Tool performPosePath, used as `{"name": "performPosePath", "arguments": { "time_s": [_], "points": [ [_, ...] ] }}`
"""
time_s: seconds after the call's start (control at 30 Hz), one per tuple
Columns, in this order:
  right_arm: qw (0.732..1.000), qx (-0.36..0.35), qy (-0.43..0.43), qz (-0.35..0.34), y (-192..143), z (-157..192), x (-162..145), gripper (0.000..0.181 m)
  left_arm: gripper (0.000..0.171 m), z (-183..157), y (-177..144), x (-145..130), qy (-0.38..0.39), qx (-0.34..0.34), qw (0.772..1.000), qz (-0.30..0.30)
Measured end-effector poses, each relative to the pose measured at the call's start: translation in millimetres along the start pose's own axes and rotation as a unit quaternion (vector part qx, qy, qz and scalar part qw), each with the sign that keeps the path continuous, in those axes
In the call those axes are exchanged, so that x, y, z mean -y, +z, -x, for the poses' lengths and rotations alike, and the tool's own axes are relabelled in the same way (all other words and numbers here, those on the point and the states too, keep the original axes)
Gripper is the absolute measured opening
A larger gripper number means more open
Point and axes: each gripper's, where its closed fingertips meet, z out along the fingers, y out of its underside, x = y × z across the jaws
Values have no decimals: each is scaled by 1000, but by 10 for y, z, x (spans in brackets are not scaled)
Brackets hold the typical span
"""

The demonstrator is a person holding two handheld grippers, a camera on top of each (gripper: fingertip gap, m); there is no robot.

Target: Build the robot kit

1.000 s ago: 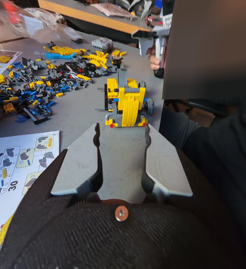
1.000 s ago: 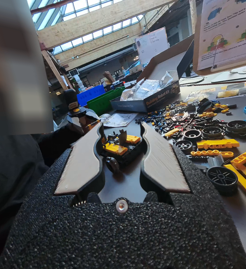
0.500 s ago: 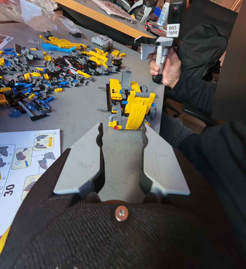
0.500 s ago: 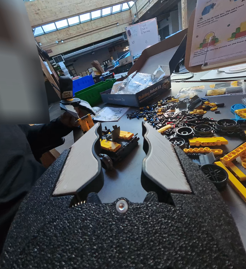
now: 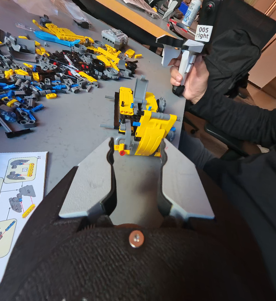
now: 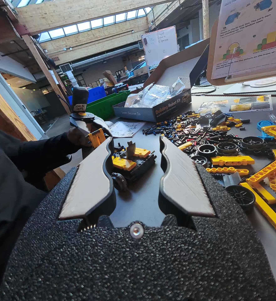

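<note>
- Workshop hall with timber beams and skylights; I work on a grey table (image 5: 78, 133), near its edge beside the seated person.
- Landmark: the yellow and grey brick vehicle (image 5: 143, 125), partly built, on the table by that edge.
- My left gripper (image 5: 137, 146) has its jaws apart, and their tips flank the vehicle's near yellow end. From the right wrist view its fingers look to be against the yellow panel, but I cannot tell if they press on it.
- My right gripper (image 6: 136, 143) is spread too and holds nothing. The vehicle (image 6: 134, 161) lies straight ahead of it, inside the span of its tips and not touched.
- Key relation: the vehicle's long axis runs away from the left gripper, roughly in line with its fingers, so the left is the nearer tool; the right sees it side-on.
- Beyond the vehicle: a loose brick pile (image 5: 52, 70).
- Left of the vehicle: an open instruction booklet (image 5: 16, 187).
- Behind the pile: the kit box (image 6: 155, 105) holding plastic bags.
</note>
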Motion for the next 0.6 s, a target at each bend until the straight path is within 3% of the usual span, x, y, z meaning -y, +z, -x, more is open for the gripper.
{"name": "performPosePath", "arguments": {
  "time_s": [0.23, 0.6],
  "points": [
    [1000, 2, 5, -9, -20, -4, 22, 56, 54, -6, -70, 57, -22, 3, 999, -33],
    [1000, 6, 0, 17, 41, 21, -53, 56, 55, -296, 42, -161, -6, -68, 997, 40]
  ]
}}
